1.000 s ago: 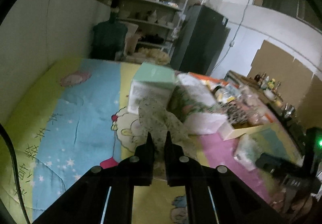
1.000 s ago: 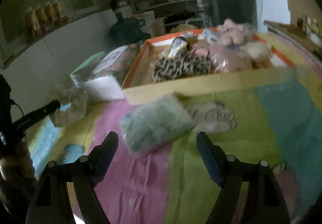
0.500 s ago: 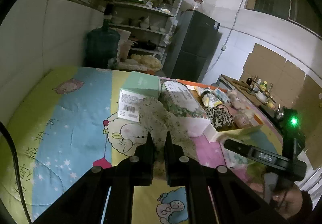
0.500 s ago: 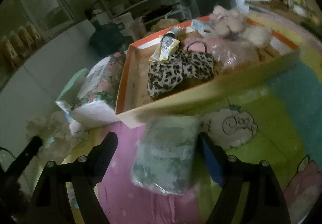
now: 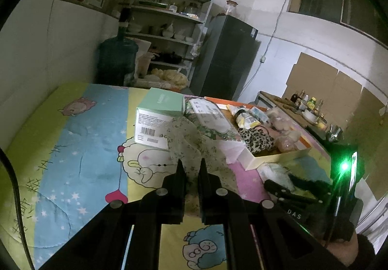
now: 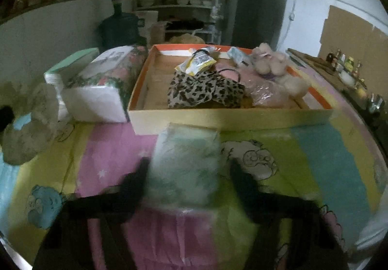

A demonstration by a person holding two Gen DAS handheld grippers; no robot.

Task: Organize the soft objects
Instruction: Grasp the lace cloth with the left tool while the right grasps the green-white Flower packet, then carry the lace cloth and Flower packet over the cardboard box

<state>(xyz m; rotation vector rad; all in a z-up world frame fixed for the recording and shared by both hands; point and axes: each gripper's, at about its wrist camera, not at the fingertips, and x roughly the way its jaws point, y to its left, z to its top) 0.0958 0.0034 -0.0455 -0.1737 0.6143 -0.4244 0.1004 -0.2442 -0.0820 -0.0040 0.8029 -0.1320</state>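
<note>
Pinching the floral cloth (image 5: 191, 141) in my left tongs (image 5: 191, 168), I have the jaws narrowed almost together on its near folds, the rest of it draped over the cartoon-print sheet (image 5: 72, 148) toward the green-topped box (image 5: 160, 110). My right tongs (image 6: 188, 168) are closing around the pale green packet (image 6: 186, 160), which lies on the sheet between the two fingers, just near of the orange-rimmed cardboard tray (image 6: 228, 119). That view is smeared, so I cannot tell for sure whether the pads press on the packet; they seem to sit at its sides. Inside the tray lie a leopard-print pouch (image 6: 203, 90), a yellow sachet (image 6: 196, 61) and a plush toy (image 6: 269, 61) at the far right. Left of the tray stands a flower-patterned pack (image 6: 101, 85).
</note>
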